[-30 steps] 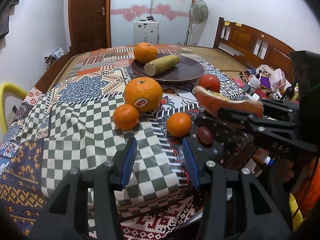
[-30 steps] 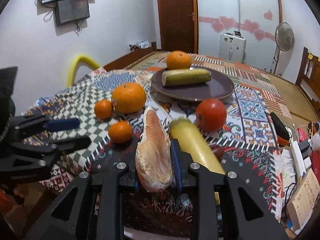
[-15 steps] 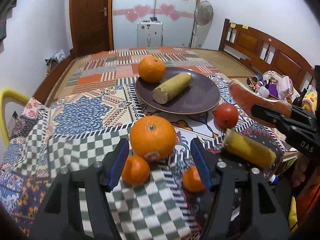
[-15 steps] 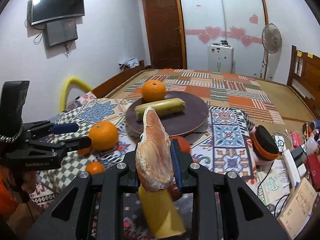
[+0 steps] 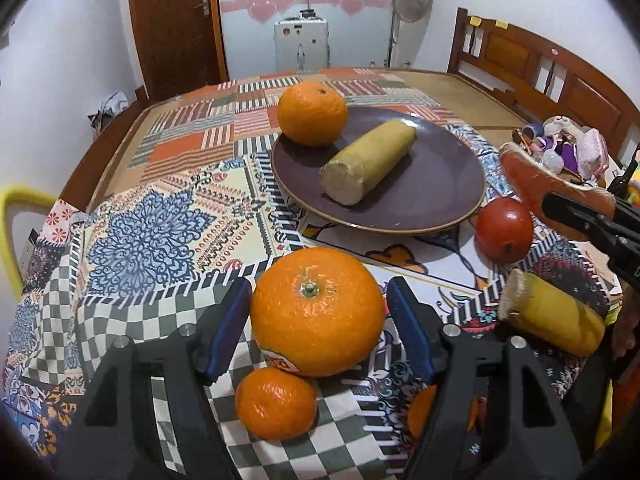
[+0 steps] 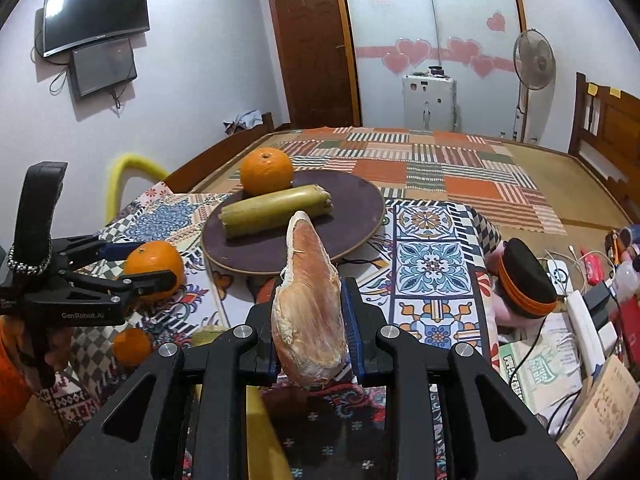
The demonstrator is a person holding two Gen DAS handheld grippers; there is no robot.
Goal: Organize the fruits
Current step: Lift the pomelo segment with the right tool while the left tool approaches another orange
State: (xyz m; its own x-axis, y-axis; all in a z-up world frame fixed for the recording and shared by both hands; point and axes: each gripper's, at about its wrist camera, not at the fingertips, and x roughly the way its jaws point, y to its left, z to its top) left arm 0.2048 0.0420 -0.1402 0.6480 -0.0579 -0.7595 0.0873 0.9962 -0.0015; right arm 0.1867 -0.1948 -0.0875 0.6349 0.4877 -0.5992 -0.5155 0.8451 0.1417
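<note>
My left gripper (image 5: pixel 318 318) is open, its jaws on either side of a large orange (image 5: pixel 317 311) with a sticker, not pressing it. A small orange (image 5: pixel 276 402) lies just in front. A dark plate (image 5: pixel 440 184) holds another orange (image 5: pixel 313 114) and a yellow cane piece (image 5: pixel 368 162). A red tomato (image 5: pixel 505 229) and a second yellow cane piece (image 5: pixel 554 322) lie to the right. My right gripper (image 6: pixel 310 330) is shut on a pinkish pomelo wedge (image 6: pixel 310 312), held above the table in front of the plate (image 6: pixel 360 216).
A patchwork cloth (image 5: pixel 160 220) covers the table. Clutter of cables, papers and a black-orange case (image 6: pixel 524 276) sits at the right edge. A yellow chair back (image 5: pixel 16 216) stands to the left. A wooden bed frame (image 5: pixel 540 64) is at the back right.
My left gripper moved forward until its jaws flank the large orange. My right gripper rose and moved toward the plate with the wedge still held.
</note>
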